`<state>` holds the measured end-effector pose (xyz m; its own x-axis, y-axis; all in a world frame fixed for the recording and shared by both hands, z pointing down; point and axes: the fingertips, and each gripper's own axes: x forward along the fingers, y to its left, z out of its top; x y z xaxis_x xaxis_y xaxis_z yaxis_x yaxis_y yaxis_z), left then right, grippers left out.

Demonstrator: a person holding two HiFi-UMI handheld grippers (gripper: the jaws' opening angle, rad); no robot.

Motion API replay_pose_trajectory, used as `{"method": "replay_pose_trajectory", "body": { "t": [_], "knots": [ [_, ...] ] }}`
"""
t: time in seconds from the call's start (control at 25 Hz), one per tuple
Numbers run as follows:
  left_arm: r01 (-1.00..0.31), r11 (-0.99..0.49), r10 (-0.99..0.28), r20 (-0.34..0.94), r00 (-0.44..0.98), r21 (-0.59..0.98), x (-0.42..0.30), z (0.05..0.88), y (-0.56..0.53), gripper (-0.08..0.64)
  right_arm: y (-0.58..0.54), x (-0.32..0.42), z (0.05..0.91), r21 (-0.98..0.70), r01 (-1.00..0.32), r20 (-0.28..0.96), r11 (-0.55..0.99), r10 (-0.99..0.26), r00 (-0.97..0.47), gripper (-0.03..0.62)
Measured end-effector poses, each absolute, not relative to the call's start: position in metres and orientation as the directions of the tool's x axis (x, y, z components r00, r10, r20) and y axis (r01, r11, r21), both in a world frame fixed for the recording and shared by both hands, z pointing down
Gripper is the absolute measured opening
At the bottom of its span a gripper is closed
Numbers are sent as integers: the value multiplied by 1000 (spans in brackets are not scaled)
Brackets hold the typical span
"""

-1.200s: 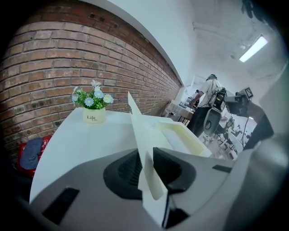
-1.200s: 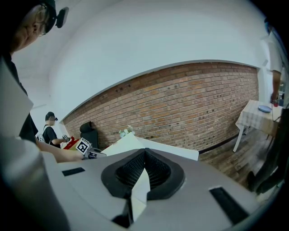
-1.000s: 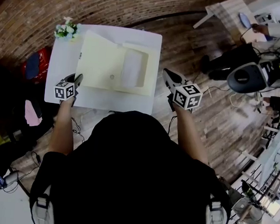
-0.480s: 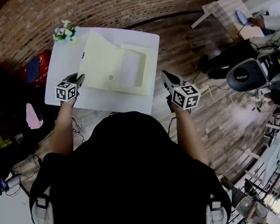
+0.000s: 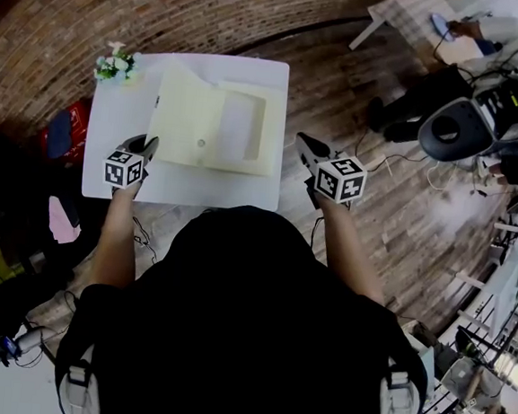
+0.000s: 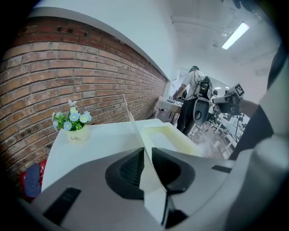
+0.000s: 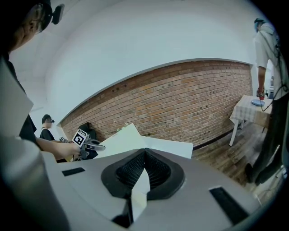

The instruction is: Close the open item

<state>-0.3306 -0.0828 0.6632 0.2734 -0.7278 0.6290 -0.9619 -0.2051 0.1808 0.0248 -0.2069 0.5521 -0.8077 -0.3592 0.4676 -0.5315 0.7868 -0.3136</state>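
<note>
The pale yellow box lies in the middle of the white table, with its hinged lid raised along its left side. At the near left of the table, the left gripper has its jaws pinched nearly together on the near left corner of that lid. The gripper's own view shows the sheet edge-on, running straight into the narrow gap.

The box looks like thin card: light, fairly stiff, and easy to crease if squeezed or twisted hard. I would say an outer corner is the right place to take it, well away from the hinge, so the lid swings rightward over the tray. Being so light, the tray may slide, and a steadying touch on its right wall could help. The right gripper hangs just off the table's right edge, its jaws together on nothing.

A pot of flowers stands at the far left corner, apart from the lid and outside its swing. Nothing lies in the tray. Far right, an office chair and a seated person are well apart from the table.
</note>
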Motion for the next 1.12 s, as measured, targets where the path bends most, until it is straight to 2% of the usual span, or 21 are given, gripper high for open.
{"method": "replay_pose_trajectory", "body": {
  "t": [1.12],
  "knots": [
    [-926,-343,-671,648,360,159,-245,638,-100,60,-173,51,587,-359,-535,509,765,-320,-799,21]
  ]
}}
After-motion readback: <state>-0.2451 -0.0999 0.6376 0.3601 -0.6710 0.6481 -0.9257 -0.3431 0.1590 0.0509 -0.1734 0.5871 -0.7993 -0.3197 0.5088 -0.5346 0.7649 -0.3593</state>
